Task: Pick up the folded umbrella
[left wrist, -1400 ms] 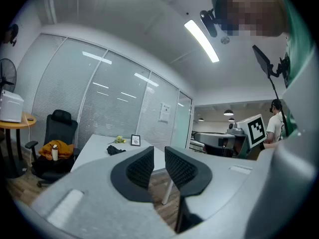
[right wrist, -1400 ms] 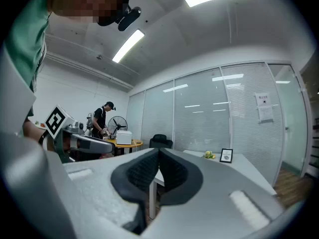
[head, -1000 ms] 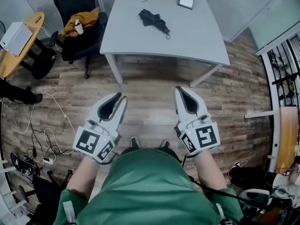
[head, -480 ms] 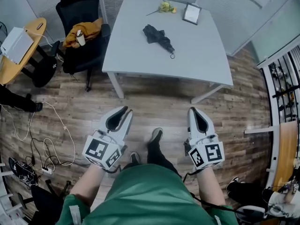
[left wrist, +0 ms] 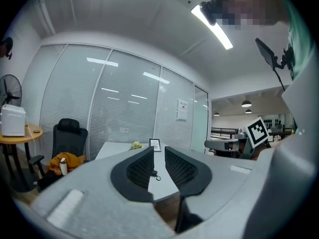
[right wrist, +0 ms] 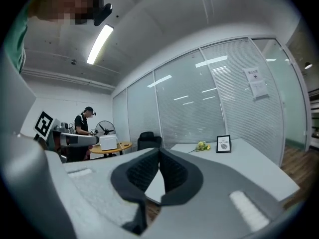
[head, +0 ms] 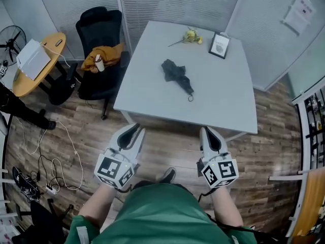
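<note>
Two grippers are held nearest, the left gripper and the right gripper, both clenched on nothing. Beyond, one folded umbrella is laid mid-way along one table, with one flower and one picture frame behind.

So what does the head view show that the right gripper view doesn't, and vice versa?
Only the head view: the folded umbrella lying on the grey table, and cables on the wooden floor. Only the right gripper view: the ceiling light strip. Both: the table, the yellow flower, the picture frame, the black chair, the fan and the right gripper, its fingers together.
</note>
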Motion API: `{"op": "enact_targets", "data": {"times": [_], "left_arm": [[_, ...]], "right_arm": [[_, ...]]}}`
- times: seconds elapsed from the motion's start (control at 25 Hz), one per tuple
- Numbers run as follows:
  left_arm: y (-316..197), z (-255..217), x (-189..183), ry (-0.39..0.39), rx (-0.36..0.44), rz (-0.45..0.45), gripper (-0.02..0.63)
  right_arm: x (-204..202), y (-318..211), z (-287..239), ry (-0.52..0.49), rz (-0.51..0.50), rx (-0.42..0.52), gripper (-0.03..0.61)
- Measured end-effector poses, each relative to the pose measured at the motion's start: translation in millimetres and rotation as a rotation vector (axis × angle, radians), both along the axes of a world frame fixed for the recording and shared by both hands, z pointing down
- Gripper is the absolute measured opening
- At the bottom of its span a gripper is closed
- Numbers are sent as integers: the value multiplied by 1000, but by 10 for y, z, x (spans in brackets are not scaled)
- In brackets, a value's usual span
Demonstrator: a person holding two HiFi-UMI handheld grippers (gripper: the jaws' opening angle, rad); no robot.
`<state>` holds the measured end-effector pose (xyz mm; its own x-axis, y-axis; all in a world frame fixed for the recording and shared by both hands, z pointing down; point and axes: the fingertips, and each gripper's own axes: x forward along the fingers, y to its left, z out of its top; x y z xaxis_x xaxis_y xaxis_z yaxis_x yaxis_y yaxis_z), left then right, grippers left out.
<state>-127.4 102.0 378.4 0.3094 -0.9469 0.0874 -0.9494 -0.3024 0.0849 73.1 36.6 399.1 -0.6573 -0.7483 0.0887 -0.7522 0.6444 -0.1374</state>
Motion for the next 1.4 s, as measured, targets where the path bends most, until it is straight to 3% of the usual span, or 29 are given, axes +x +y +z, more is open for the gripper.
{"op": "enact_targets", "data": {"times": [0.36,0.52,0.68,0.96,1.16,1.28,1.4], "left_arm": [[-831,16,213,-133,11,21,75],[-1321,188,80,-164,-18,36,75],[-1892,480,-15,-270,-36,120,78],[-2974,995,9,-492,-34,366,83],[-3540,1545,174,-686,-54,619,174],[-3753,1915,266,-832,-73,765,224],[-3922,2226,355,-1007,-62,889,229]], "right_arm": [[119,-824,135,-30,-34,-69,5],[141,-1143,250,-19,1,-102,3],[154,-1482,332,4,73,-119,5],[219,-2009,375,34,250,-141,3],[275,-2203,474,41,385,-184,5],[314,-2228,539,34,438,-204,5],[386,-2256,606,32,468,-219,4]]}}
